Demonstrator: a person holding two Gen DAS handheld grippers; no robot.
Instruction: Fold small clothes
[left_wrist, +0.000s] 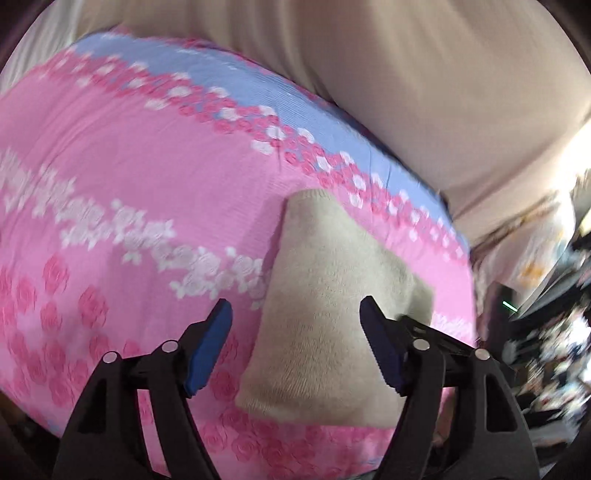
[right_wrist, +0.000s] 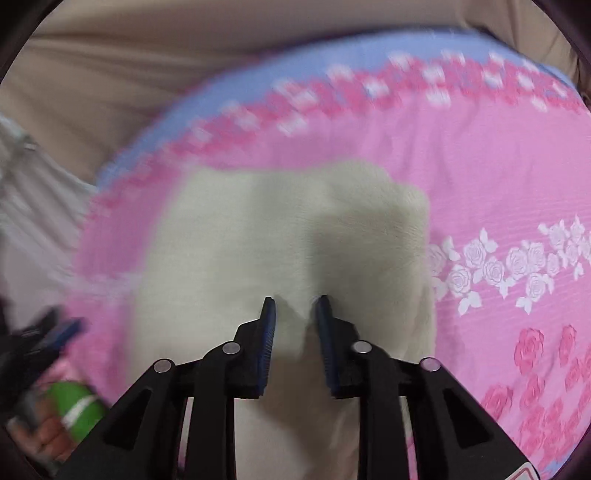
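Pink rose-printed bedsheet with blue border (left_wrist: 122, 177), cream fuzzy knitted garment (left_wrist: 325, 295) lying flat on it toward 5 o'clock

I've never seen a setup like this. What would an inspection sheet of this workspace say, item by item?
Surface: pink flowered sheet with a blue border, spread flat over a beige cover.
Job's things: one cream cloth lying on the sheet, apparently folded; type unclear.
Clutter: nothing seen on the sheet; blurred dark things past its edge, not identifiable.
Grippers: left gripper wide open over the cloth, not holding it; right gripper over the cloth with a narrow gap between its fingers, grip unclear.
Cables: nothing seen.
Surroundings: a hand on a green handle at the right view's lower left; blurred white fabric beside the sheet.
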